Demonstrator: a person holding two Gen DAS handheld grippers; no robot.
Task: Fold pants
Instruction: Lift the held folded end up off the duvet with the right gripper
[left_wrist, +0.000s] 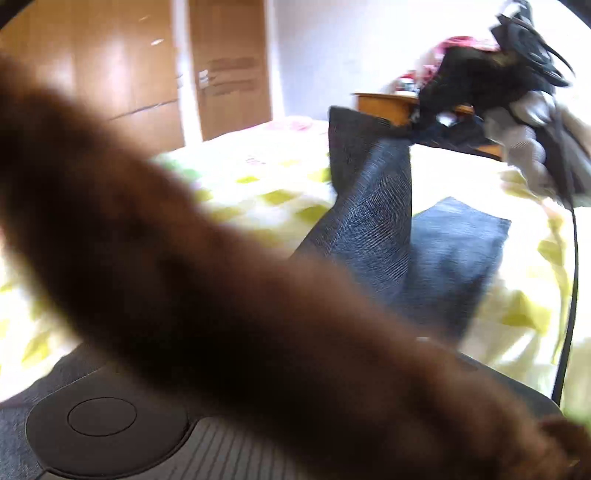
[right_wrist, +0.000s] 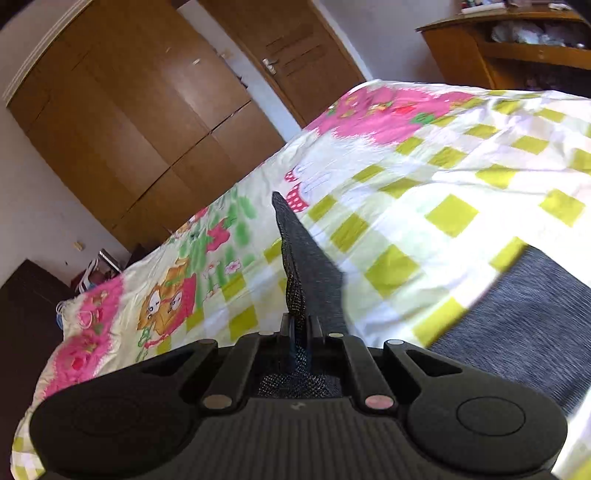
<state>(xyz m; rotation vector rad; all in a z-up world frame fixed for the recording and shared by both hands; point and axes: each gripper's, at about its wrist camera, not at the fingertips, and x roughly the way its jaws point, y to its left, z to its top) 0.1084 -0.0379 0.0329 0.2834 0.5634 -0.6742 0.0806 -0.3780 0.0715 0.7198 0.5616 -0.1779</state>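
Observation:
The dark grey pants (left_wrist: 373, 221) are partly lifted off the bed. One corner hangs from my right gripper (left_wrist: 415, 133), which a gloved hand (left_wrist: 524, 122) holds at the upper right. The rest of the pants lies flat on the sheet (left_wrist: 458, 243). In the right wrist view my right gripper (right_wrist: 301, 328) is shut on a fold of the pants (right_wrist: 306, 266) that stands up between the fingers. More of the pants (right_wrist: 517, 325) lies at the lower right. A person's blurred arm (left_wrist: 221, 280) crosses the left wrist view and hides my left gripper's fingers; only its black body (left_wrist: 110, 432) shows.
The bed carries a green-and-white checked sheet (right_wrist: 450, 214) with pink cartoon prints (right_wrist: 388, 114). A wooden wardrobe (right_wrist: 122, 122) and a door (right_wrist: 295, 55) stand behind it. A wooden shelf unit (right_wrist: 517, 48) stands at the far right. A black cable (left_wrist: 570, 295) hangs from the right gripper.

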